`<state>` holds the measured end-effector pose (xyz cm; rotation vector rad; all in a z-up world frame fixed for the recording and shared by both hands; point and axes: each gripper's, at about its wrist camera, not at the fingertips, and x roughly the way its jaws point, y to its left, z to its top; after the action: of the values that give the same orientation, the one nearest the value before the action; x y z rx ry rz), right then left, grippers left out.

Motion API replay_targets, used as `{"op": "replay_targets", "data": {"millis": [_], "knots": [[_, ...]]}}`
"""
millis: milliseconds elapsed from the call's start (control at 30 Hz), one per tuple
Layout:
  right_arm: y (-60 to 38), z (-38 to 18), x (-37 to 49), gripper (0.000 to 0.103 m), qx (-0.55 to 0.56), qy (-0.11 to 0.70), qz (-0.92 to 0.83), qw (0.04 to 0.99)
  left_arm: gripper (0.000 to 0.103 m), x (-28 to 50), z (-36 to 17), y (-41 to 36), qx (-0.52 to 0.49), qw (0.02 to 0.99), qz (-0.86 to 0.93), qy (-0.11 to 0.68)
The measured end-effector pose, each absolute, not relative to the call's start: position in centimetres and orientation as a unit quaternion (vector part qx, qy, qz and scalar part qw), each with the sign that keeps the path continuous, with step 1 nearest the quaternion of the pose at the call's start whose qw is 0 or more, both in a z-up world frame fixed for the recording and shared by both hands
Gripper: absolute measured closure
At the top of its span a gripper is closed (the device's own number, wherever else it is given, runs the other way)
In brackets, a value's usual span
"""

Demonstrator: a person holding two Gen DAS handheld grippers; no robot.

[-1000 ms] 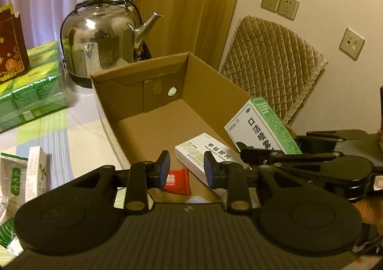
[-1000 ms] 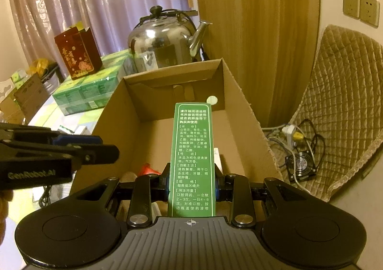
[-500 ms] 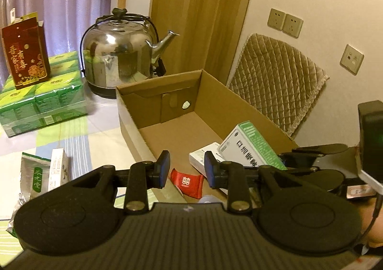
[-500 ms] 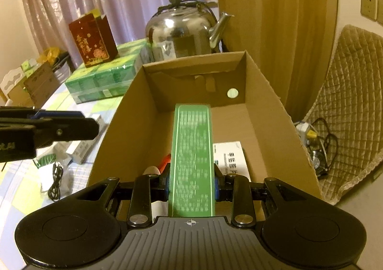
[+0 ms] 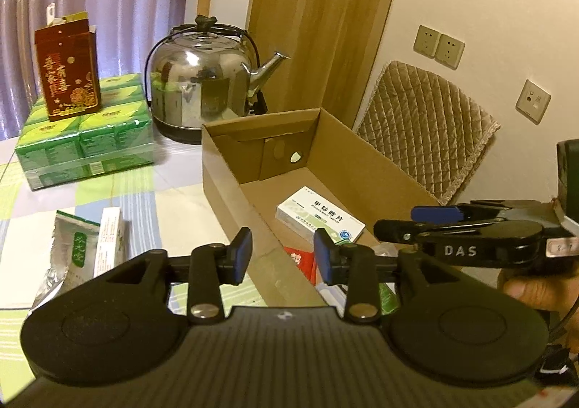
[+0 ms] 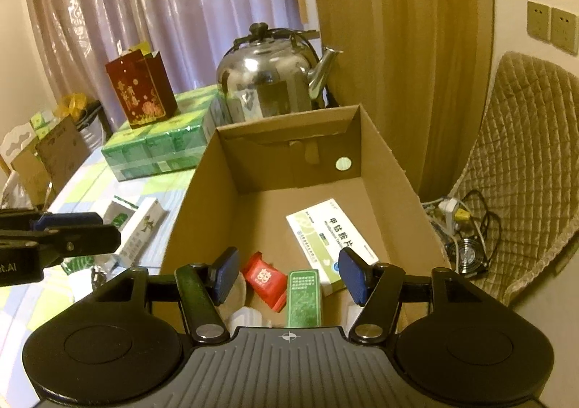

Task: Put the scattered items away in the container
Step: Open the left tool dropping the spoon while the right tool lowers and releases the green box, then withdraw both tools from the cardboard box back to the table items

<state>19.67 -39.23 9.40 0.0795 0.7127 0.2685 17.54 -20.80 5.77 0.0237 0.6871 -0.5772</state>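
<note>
Over the box [image 6: 398, 169], the right gripper [image 6: 289, 276] gapes wide above the green carton [image 6: 304, 297] (apparently just dropped). Next job: the left gripper [image 5: 282, 256], open and empty, must reach left for the packets [image 5: 90, 252].

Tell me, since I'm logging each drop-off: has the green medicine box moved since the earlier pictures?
Yes. The green medicine box has left the right gripper, which is now open, and dropped to the floor of the cardboard box, beside the red packet.
</note>
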Motion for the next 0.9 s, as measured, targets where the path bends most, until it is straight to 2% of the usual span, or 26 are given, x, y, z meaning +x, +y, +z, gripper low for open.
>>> {"op": "replay_targets", "data": {"millis": [200, 333, 500, 567, 667, 900], "knots": [[-38.7, 10.2, 17.4, 0.034, 0.048, 0.349, 0.127, 0.927, 0.063, 15.7, 5.7, -19.3, 0.011, 0.903, -0.269, 0.334], [-38.0, 10.6, 15.6, 0.026, 0.046, 0.349, 0.130, 0.927, 0.054, 14.2, 5.6, -18.2, 0.009, 0.906, -0.262, 0.333], [-36.9, 10.9, 13.6, 0.019, 0.044, 0.349, 0.135, 0.926, 0.036, 12.3, 5.4, -16.8, 0.009, 0.908, -0.252, 0.336], [-36.6, 11.0, 12.8, 0.011, 0.048, 0.348, 0.136, 0.926, 0.028, 11.5, 5.2, -16.2, 0.012, 0.908, -0.248, 0.337], [-36.2, 11.1, 11.3, 0.005, 0.047, 0.345, 0.139, 0.927, 0.017, 10.1, 4.8, -15.2, 0.018, 0.910, -0.240, 0.338], [-35.3, 10.6, 8.1, 0.002, 0.049, 0.352, 0.143, 0.924, 0.003, 7.2, 3.7, -12.6, 0.024, 0.916, -0.210, 0.342]]}}
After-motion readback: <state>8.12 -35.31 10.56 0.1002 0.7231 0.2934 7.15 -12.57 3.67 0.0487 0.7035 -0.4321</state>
